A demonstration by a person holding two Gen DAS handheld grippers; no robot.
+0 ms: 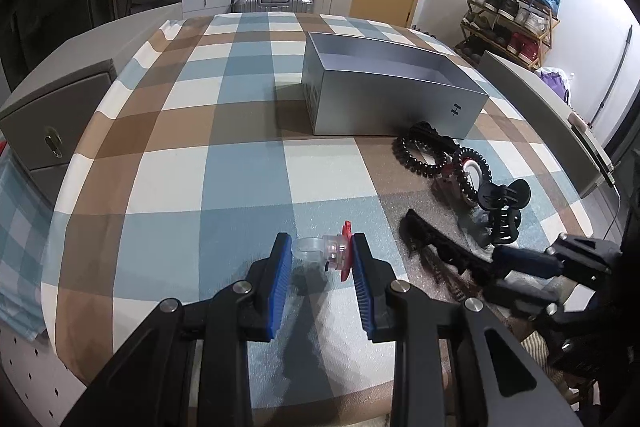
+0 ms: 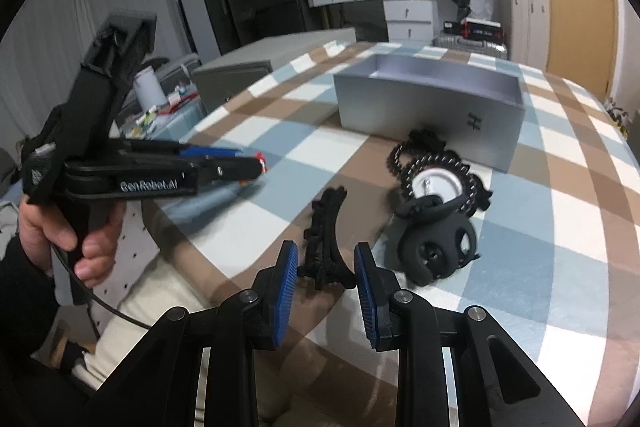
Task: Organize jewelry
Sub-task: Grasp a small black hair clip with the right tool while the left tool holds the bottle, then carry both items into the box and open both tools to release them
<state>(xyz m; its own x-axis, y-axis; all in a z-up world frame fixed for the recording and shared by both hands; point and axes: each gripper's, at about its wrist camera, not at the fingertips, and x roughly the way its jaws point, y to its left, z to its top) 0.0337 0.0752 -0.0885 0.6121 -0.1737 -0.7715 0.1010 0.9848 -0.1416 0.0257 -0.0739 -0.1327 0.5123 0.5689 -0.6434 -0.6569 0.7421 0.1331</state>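
A clear ring [image 1: 320,251] with a red top sits clamped between the left gripper [image 1: 320,263]'s blue pads, lifted over the near edge of the checked table [image 1: 224,163]. The right gripper [image 2: 326,267] stands with jaws wide around a black comb clip [image 2: 326,239] near the same edge, not closed on it. The claw clip [image 2: 438,251] and coiled ties [image 2: 432,163] lie beside the open box [image 2: 432,103]. The step looks like carrying the ring; next it needs moving over the box and release.
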